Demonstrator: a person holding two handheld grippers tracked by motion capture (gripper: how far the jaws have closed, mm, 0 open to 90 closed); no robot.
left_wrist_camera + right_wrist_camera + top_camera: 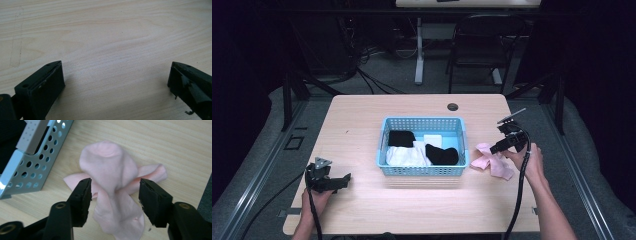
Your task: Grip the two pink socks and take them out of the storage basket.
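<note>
Right gripper view: my right gripper (113,195) straddles pink sock (112,185), jaws apart, pads not pressing yet. Sock lies crumpled on worktop (180,145), just beside blue basket (30,167). Best lower onto raised middle fold, pinch both layers, avoid scraping wood. Left gripper (116,82) agape over bare worktop, holding nothing.

A pale pink sock (113,192) lies on the light wood-grain table (362,210). The basket (422,171) is light blue with round holes, holding black socks (442,154) and white cloth (404,156). Both tongs are black.
</note>
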